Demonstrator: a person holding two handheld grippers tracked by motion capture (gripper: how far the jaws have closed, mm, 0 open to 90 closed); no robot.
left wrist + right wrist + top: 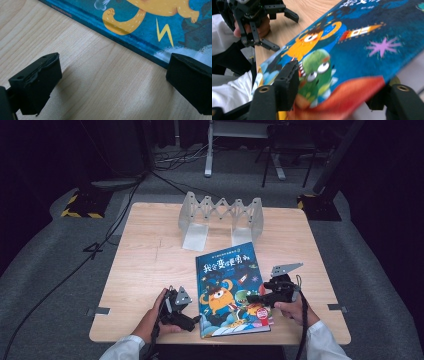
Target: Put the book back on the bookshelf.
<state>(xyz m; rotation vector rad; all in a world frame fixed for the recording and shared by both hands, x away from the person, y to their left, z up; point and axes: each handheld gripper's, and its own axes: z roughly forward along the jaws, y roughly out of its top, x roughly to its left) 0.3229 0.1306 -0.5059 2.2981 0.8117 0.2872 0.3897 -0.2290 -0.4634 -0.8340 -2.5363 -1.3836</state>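
A children's book [229,287] with a blue cover and an orange monster lies near the table's front edge. My right gripper [257,298] reaches in over its right edge. In the right gripper view the cover [352,50] slants up between the jaws of my right gripper [334,87]: one jaw lies on top of it, the other below it. The jaws stand wide and do not pinch it. My left gripper [194,320] rests by the book's front left corner, open, with bare wood between the jaws. The book's edge [130,45] runs just past the fingertips of the left gripper [112,72]. From the right gripper view, the left gripper [284,31] is seen open.
A translucent accordion book rack [220,217] stands at the back middle of the wooden table [150,265]. Cables trail over the grey floor at the left. White sleeves and both hands come in at the table's front edge.
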